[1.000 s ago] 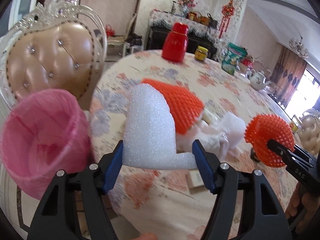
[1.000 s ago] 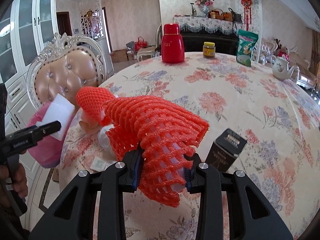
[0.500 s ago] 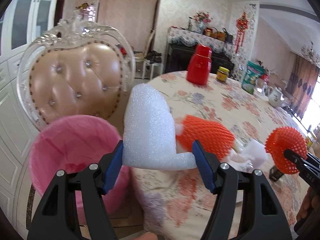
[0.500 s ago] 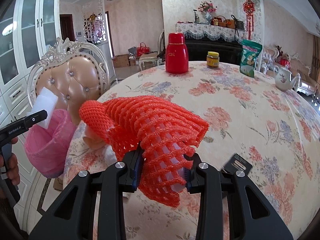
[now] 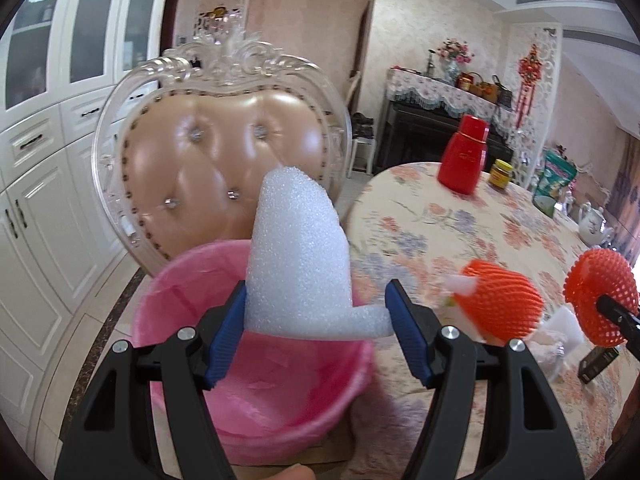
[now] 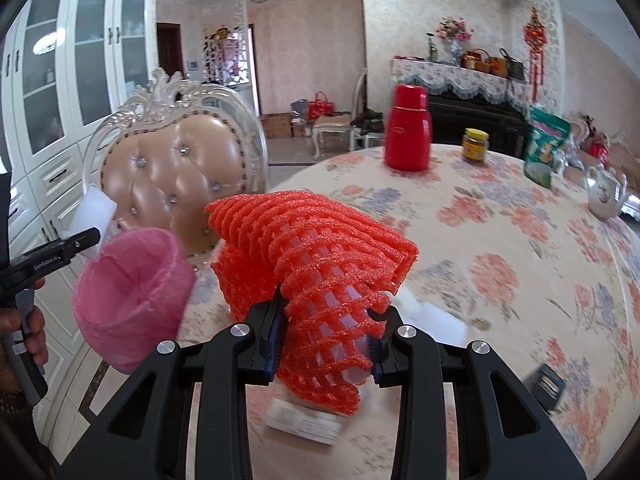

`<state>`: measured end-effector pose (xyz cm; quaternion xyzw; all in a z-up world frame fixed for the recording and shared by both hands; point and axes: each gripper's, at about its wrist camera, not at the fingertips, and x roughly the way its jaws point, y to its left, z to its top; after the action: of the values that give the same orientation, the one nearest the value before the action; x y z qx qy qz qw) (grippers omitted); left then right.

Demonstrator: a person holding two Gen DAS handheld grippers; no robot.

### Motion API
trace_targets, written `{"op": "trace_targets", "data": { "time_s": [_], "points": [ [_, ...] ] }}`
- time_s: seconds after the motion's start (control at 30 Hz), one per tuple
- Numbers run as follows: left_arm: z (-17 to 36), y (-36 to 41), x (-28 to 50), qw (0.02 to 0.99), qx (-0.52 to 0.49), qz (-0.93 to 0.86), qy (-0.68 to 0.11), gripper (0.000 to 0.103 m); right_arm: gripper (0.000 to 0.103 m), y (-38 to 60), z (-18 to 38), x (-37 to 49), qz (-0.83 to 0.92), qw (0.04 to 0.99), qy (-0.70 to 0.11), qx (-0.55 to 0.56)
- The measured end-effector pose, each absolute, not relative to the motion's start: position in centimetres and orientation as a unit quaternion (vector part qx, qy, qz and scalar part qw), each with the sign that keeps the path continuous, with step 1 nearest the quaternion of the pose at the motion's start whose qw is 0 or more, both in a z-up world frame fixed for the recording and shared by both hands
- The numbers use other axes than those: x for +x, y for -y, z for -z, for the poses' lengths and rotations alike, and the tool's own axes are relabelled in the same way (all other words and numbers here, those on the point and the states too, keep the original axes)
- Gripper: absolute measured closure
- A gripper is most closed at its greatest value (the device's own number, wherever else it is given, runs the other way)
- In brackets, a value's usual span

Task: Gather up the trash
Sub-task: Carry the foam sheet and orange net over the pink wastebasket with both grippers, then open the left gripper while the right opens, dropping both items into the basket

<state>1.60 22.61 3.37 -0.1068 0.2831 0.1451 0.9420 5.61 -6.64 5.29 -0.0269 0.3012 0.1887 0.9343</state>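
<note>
Change since a second ago: both claws have swung away from the middle of the counter toward the pink bin; the bin, then off at the left edge of the left wrist view, now sits right under the left claw.
Left claw (image 5: 316, 320): pinching a white foam sheet (image 5: 298, 264) between its blue pads — the sheet stands upright, curled at its base, above the bin's open mouth.
Right claw (image 6: 328, 340): pressed tight on an orange foam fruit net (image 6: 320, 264), which bunches up over the fingers.
Pink bin (image 5: 256, 392): lined with a pink bag, standing just beside the counter's edge, in front of a tufted chair (image 5: 208, 160).
Counter (image 6: 520, 248): round, under a floral cloth; a second orange net (image 5: 502, 304) lies near its edge with crumpled white wrapping (image 5: 560, 328) — a small dark box (image 5: 600, 358) is close by.
Far side of counter: red flask (image 6: 408, 136), yellow-lidded jar (image 6: 475, 144), green packet (image 6: 546, 148), white teapot (image 6: 606, 192).
Under right claw: a flat printed packet (image 6: 304, 420), blurred.
</note>
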Motion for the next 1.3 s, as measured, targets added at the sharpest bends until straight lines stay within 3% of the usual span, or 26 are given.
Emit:
{"op": "trace_targets", "data": {
  "time_s": [0.7, 0.83, 0.93, 1.3],
  "points": [
    [-0.8, -30.5, 0.2, 0.927, -0.120, -0.176, -0.309, 0.034, 0.070, -8.5, -4.7, 7.7, -0.291, 0.899, -0.323, -0.047],
    [-0.6, -31.4, 0.2, 0.925, -0.123, -0.174, -0.313, 0.032, 0.070, -10.5, -4.4, 8.0, -0.302, 0.894, -0.328, -0.053],
    [-0.5, -31.9, 0.2, 0.925, -0.124, -0.173, -0.315, 0.024, 0.070, -11.6, -4.1, 8.3, -0.306, 0.891, -0.332, -0.057],
    [-0.7, -33.5, -1.6, 0.923, -0.136, -0.190, -0.304, 0.024, 0.070, -15.4, -2.7, 8.6, -0.328, 0.876, -0.345, -0.072]
  ]
}}
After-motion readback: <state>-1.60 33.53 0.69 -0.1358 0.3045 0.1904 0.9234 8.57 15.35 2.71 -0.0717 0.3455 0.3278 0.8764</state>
